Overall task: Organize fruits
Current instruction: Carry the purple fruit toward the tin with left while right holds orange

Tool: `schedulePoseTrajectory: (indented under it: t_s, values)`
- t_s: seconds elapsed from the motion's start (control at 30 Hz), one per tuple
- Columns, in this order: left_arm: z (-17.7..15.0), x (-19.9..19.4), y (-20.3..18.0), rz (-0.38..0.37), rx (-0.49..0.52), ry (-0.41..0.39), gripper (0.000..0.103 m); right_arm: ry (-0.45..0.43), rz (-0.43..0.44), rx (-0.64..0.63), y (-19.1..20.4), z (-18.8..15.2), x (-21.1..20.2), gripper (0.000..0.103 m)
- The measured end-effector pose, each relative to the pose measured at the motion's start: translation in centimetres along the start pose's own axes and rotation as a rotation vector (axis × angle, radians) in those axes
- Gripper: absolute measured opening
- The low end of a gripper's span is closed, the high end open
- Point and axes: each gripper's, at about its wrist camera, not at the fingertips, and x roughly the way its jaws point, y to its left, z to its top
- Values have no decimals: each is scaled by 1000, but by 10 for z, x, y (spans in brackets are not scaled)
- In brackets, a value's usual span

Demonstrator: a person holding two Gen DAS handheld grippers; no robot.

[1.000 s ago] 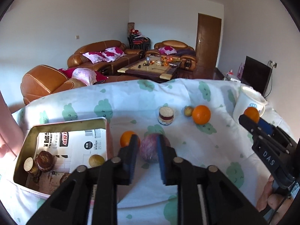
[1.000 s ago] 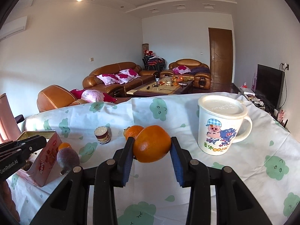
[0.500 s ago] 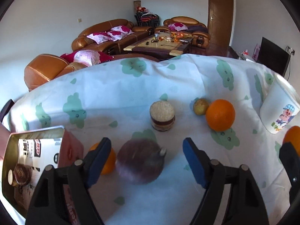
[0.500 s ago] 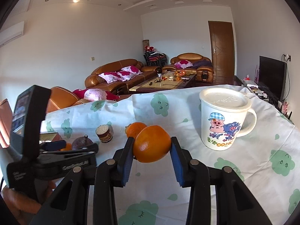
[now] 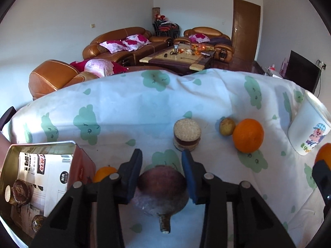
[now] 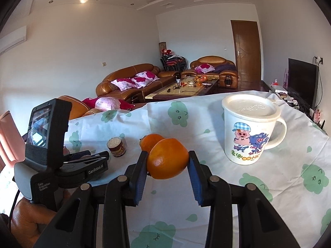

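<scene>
In the left wrist view a dark purple fruit (image 5: pixel 162 184) lies on the tablecloth, its stem pointing back at the camera. My left gripper (image 5: pixel 161 155) has its jaws closing on this fruit, and both blue pads touch its sides. A small orange (image 5: pixel 103 172) rests beside the open tin box (image 5: pixel 41 144). My right gripper (image 6: pixel 168 154) is shut on an orange (image 6: pixel 167 161), held above the cloth. Another orange (image 6: pixel 150 141) sits just behind it. At the left of the right wrist view the left gripper (image 6: pixel 101 157) shows, held by a hand.
A round lidded jar (image 5: pixel 187 133), a small yellowish fruit (image 5: pixel 227 126) and a large orange (image 5: pixel 248 135) stand on the cloth beyond the purple fruit. A lidded white cartoon mug (image 6: pixel 248 132) is at the right. The tin box holds wrapped snacks and a leaflet.
The left gripper moved forward and down, spread wide around the purple fruit, then closed onto it. The right gripper kept still with its orange.
</scene>
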Motion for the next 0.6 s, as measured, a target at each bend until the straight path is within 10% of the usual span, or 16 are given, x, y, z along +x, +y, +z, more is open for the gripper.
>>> schedulePoseTrajectory:
  t_s: [0.07, 0.27, 0.33, 0.4, 0.43, 0.6]
  values:
    - [1, -19, 3, -47, 0, -40, 8, -9, -2, -8, 1, 0, -2, 40]
    - [1, -60, 39, -122, -27, -86, 13, -37, 8, -61, 14, -2, -8, 40]
    - [3, -67, 58, -130, -38, -75, 24, -32, 10, -63, 17, -2, -9, 40]
    - [6, -72, 80, -135, -48, -55, 72, -18, 23, -49, 17, -2, -8, 40]
    - [7, -74, 86, -134, -51, -55, 79, -13, 30, -42, 17, -2, -8, 40]
    - [4, -69, 65, -114, 45, -27, 82, -15, 39, -47, 18, -1, -8, 40]
